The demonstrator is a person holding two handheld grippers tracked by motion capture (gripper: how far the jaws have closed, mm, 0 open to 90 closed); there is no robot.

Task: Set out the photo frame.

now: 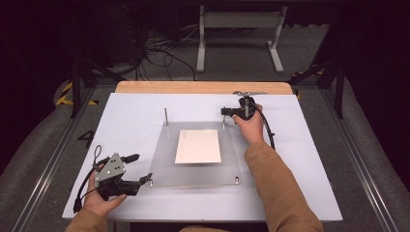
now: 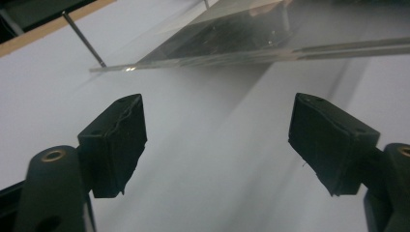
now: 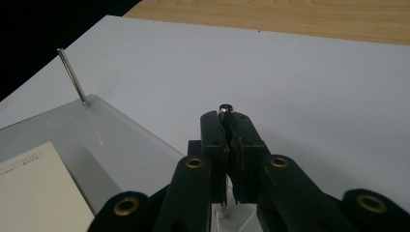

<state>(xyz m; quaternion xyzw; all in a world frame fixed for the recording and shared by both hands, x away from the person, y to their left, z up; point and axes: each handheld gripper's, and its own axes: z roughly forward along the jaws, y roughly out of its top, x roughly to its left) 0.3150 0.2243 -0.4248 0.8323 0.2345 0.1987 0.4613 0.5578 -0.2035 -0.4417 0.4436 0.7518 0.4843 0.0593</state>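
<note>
Item: clear plate (image 1: 193, 176) with four corner pins, lying flat on the white bench (image 1: 125, 116), a cream card (image 1: 198, 146) resting at its middle.

Near: the left tool (image 1: 142, 169) is hanging released just beside the plate's near-left corner, jaws standing wide in the left gripper view with nothing between them. A short pin (image 1: 150, 182) is standing at that corner, another (image 1: 236, 180) at near right.

Far: the right tool (image 3: 226, 123) is clenching the far-right pin (image 3: 225, 107), whose bright cap is peeking above the pads. The far-left pin (image 1: 166, 116) is standing tall and free.

Handling: the plate is looking stiff, smooth and likely slippery, prone to scratching, moderately heavy for its thinness. The pins are thin, hard metal and probably slick, best taken squarely across the shaft, near the top. The card is light and would shift easily.

Look: glassy, faintly grey, edges catching light.
</note>
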